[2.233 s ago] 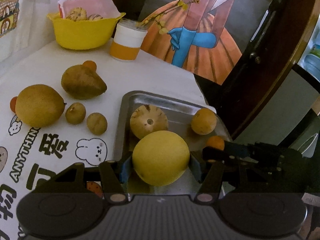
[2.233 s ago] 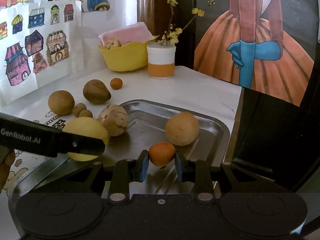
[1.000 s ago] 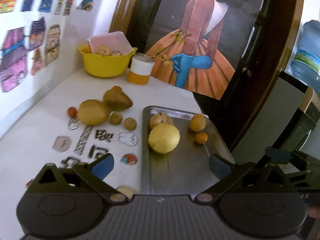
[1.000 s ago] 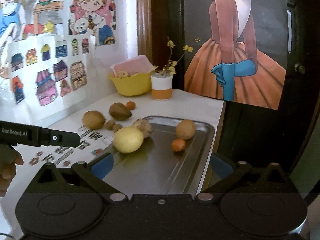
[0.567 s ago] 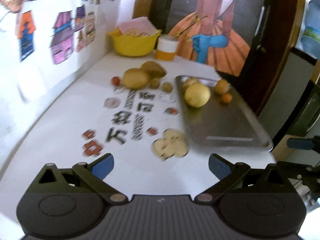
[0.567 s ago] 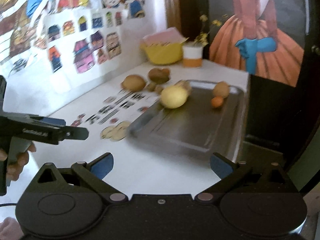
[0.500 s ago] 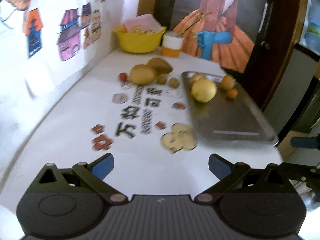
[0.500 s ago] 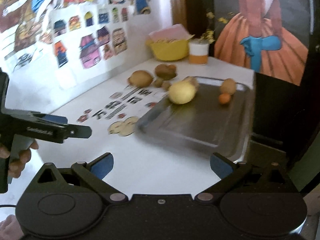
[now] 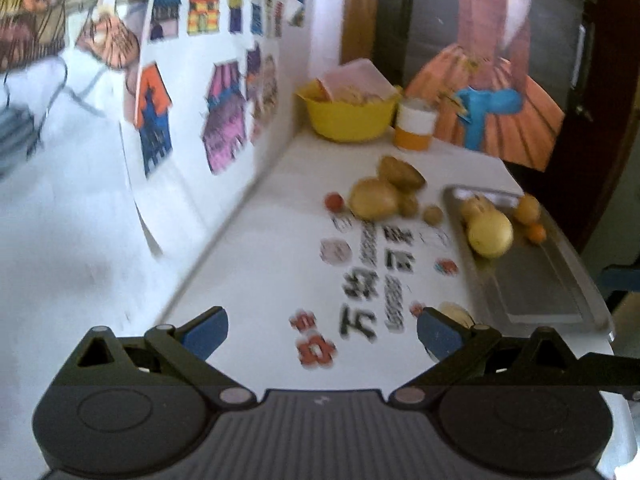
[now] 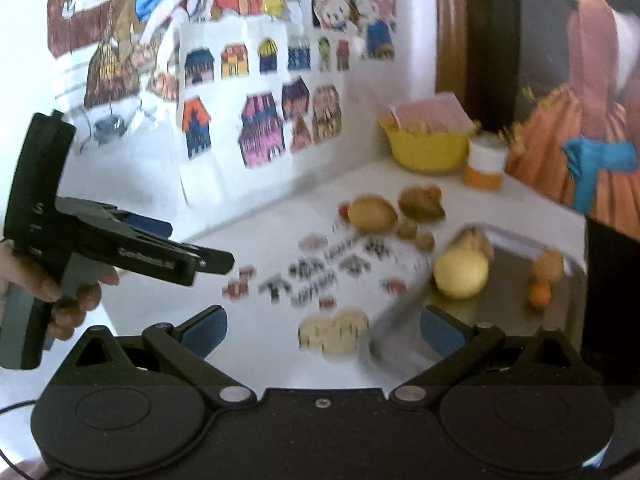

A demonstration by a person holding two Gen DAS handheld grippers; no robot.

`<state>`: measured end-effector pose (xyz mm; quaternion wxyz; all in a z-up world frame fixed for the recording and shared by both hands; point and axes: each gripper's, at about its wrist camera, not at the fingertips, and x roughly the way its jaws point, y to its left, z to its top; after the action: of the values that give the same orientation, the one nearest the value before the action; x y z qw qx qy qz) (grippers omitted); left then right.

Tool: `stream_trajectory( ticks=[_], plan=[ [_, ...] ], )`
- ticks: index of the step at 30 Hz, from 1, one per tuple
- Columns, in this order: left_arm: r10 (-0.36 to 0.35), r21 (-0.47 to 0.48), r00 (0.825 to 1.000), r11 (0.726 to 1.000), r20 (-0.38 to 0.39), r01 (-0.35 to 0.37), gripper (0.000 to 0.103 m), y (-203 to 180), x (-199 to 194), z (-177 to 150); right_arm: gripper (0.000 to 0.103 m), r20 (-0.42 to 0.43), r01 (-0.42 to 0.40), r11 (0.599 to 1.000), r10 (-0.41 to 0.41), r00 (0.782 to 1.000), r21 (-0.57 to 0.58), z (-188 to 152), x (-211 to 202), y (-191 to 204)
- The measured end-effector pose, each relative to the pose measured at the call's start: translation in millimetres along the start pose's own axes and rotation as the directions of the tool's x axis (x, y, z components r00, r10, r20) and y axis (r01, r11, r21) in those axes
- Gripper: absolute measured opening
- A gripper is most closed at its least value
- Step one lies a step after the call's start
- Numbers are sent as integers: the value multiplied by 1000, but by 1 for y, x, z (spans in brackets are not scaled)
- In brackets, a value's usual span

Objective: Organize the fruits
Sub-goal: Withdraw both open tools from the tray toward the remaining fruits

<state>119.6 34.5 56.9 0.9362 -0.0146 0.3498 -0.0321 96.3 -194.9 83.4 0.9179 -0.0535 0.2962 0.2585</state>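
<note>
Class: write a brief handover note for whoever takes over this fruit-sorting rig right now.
Left gripper: jaws open, empty, held back from the fruit.
Right gripper: jaws open, empty, also back.
Done: the metal tray holds the big yellow fruit, a pale striped fruit, a tan round fruit and a small orange one.
Left: the brown fruits and small ones beside the tray, on the table.

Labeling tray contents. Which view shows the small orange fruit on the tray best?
Left wrist. The small orange fruit sits there unblocked on the metal tray, beside the tan fruit, with only mild blur. The right wrist view also shows it, but heavy motion blur smears its outline and the tray edge.
</note>
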Motion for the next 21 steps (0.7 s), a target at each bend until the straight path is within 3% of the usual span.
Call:
stream_trajectory(
  ticks=[4,9,21],
  plan=[
    [-4,-21,999,1000,48,5,102,2,14,26,102,50,10,996,-6,999,-90,25,19,-11],
    [-39,-2,994,999,104,39,102,-10,45,48,102,84,92,968,-74,994,-234,34,57,-34],
    [-113,62,988,992,104,107,102,-36,136,73,99,-29,14,977,-20,999,-213,33,142,-100]
  ],
)
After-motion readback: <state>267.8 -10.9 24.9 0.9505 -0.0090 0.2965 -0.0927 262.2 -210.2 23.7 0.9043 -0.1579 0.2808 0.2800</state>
